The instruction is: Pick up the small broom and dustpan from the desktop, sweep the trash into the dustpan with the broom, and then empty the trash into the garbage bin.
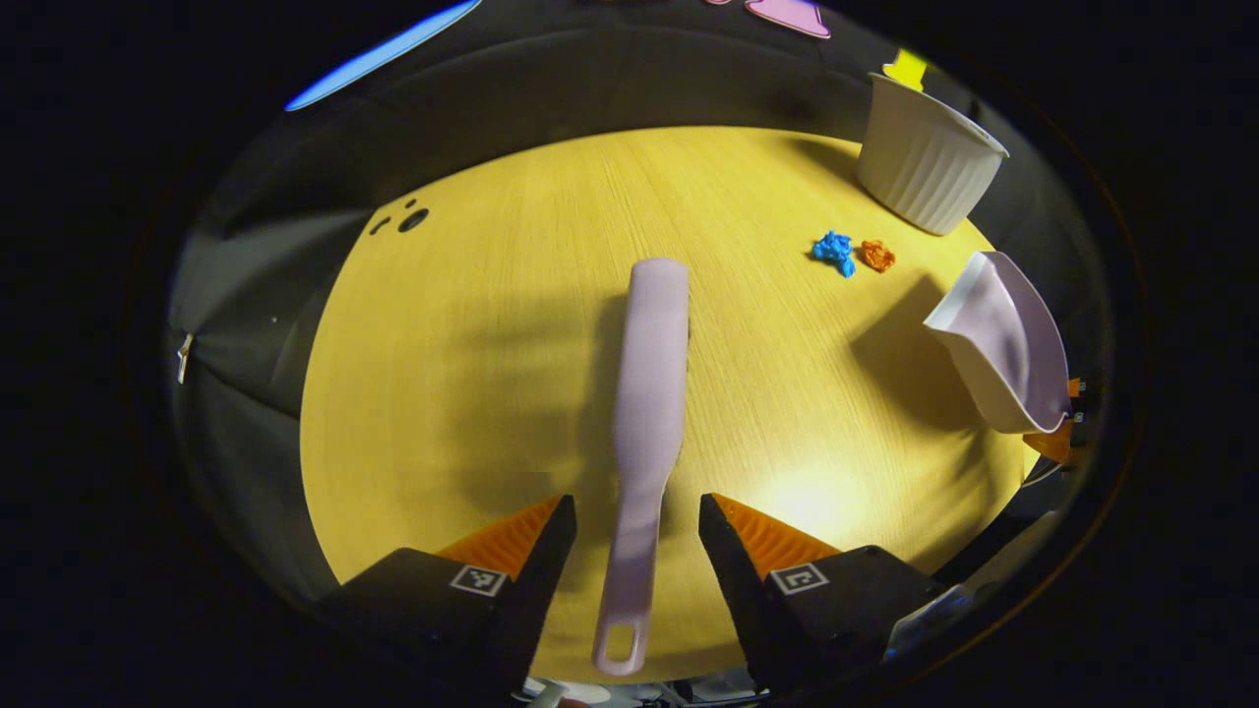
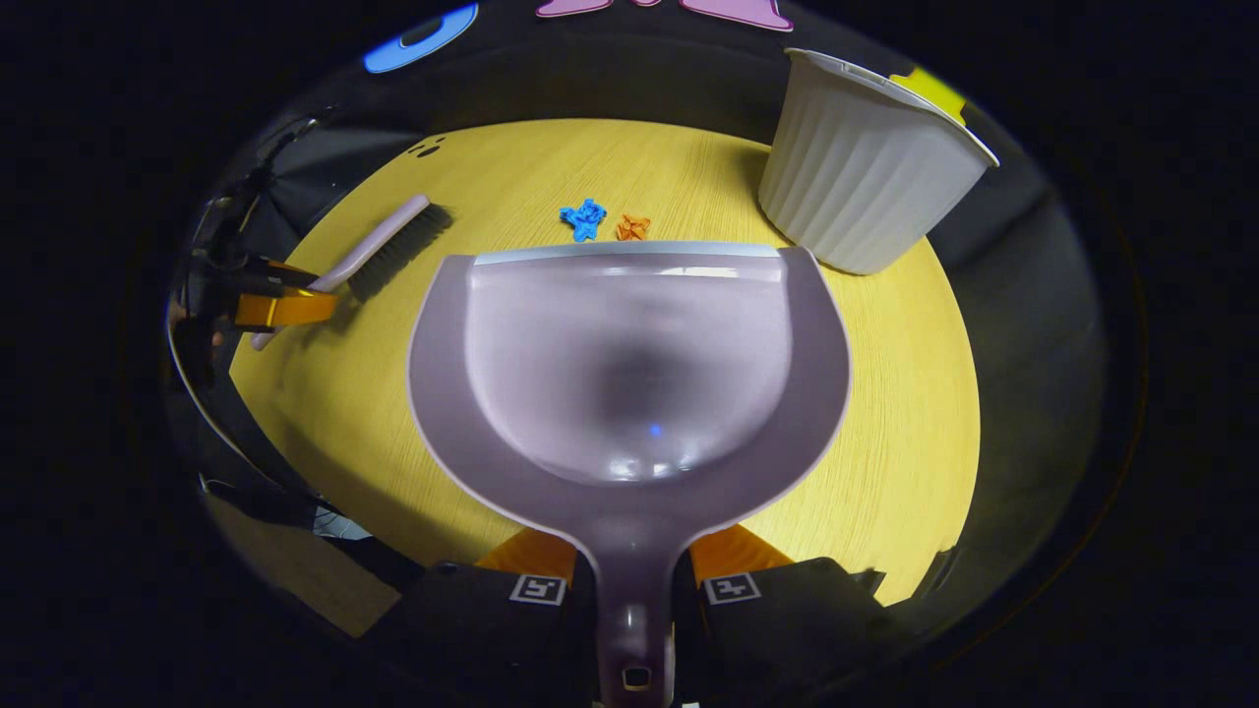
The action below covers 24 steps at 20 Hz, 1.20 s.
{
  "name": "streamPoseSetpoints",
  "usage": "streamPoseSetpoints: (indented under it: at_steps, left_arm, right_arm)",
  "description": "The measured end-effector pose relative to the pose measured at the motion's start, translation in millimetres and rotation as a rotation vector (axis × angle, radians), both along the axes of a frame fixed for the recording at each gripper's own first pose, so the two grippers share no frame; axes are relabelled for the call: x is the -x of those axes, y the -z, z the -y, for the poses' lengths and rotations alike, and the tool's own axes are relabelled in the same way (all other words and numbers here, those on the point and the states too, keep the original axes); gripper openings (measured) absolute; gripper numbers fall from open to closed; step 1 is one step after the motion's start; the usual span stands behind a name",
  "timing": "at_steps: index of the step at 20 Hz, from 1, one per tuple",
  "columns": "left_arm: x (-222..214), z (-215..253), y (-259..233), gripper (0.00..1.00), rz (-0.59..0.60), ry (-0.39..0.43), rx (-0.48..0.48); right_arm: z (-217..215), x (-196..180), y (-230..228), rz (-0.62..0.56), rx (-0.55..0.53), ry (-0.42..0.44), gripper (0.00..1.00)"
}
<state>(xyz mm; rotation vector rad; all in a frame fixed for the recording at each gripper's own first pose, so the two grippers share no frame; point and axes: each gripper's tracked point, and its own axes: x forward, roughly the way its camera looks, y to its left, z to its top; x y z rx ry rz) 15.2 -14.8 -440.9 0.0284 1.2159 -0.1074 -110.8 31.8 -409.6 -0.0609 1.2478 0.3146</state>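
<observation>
Right claw (image 2: 631, 575) clamped on dustpan (image 2: 629, 364) handle, lip just short of the blue (image 2: 584, 218) and orange (image 2: 632, 227) scraps near the bin (image 2: 866, 167); left claw (image 1: 637, 551) open astride the broom (image 1: 644, 423) handle on the table (image 1: 472, 374), so an off-centre close could skid it.

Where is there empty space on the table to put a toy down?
The biggest bare patch is the table left of the broom, up to the far edge. There is also room between the broom and the dustpan. It is crowded by the bin, where the blue scrap and orange scrap lie.
</observation>
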Motion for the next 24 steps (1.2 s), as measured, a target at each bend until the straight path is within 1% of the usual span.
streamPoseSetpoints:
  at_steps: [2,8,9,10,11,12,13,14,15,16,17,18,19,20,21,22,23,24]
  left_arm:
    - [-5,-1,12,0.79,-0.012,0.005,-0.005]
    - [-24,7,30,0.77,-0.024,0.042,-0.018]
    - [-29,9,29,0.76,-0.01,0.046,-0.019]
    - [-32,11,30,0.71,-0.009,0.055,-0.025]
    - [-33,13,29,0.68,-0.004,0.067,-0.028]
    - [-35,16,29,0.69,-0.002,0.08,-0.031]
    - [-37,17,30,0.6,0.001,0.09,-0.034]
    - [-38,18,31,0.58,0.004,0.097,-0.035]
    - [-41,16,29,0.48,0.013,0.096,-0.043]
    - [-43,16,28,0.38,0.02,0.094,-0.052]
    - [-49,20,23,0.38,0.041,0.098,-0.049]
    - [-56,24,16,0.34,0.069,0.106,-0.039]
    - [-65,29,9,0.35,0.093,0.118,-0.034]
    - [-74,34,1,0.31,0.119,0.137,-0.031]
    - [-83,40,-4,0.31,0.135,0.163,-0.034]
    - [-92,44,-8,0.33,0.139,0.193,-0.046]
    - [-101,49,-11,0.31,0.145,0.222,-0.06]
    - [-110,57,-12,0.34,0.149,0.248,-0.067]
  right_arm:
    - [0,2,0,-0.006,-0.003,0.004,0.36]
    - [-1,3,1,-0.023,-0.003,-0.002,0.36]
    - [0,7,-2,-0.026,-0.005,-0.003,0.32]
    - [-1,6,-1,-0.027,-0.005,-0.003,0.36]
    - [0,7,-1,-0.029,-0.004,-0.004,0.36]
    - [0,7,-1,-0.032,-0.004,-0.007,0.32]
    - [1,7,-1,-0.035,-0.004,-0.009,0.32]
    - [0,7,-1,-0.039,-0.004,-0.014,0.36]
    - [1,8,-1,-0.045,-0.005,-0.021,0.32]
    - [1,8,-2,-0.054,-0.006,-0.029,0.36]
    - [2,8,-1,-0.067,-0.006,-0.04,0.36]
    - [4,8,-3,-0.082,-0.003,-0.053,0.36]
    - [7,8,-4,-0.098,0.005,-0.068,0.36]
    - [11,8,-5,-0.116,0.017,-0.086,0.36]
    - [16,8,-4,-0.14,0.031,-0.105,0.32]
    - [20,8,-3,-0.167,0.045,-0.124,0.36]
    - [23,8,-2,-0.191,0.055,-0.141,0.36]
    - [25,8,-1,-0.216,0.062,-0.157,0.32]
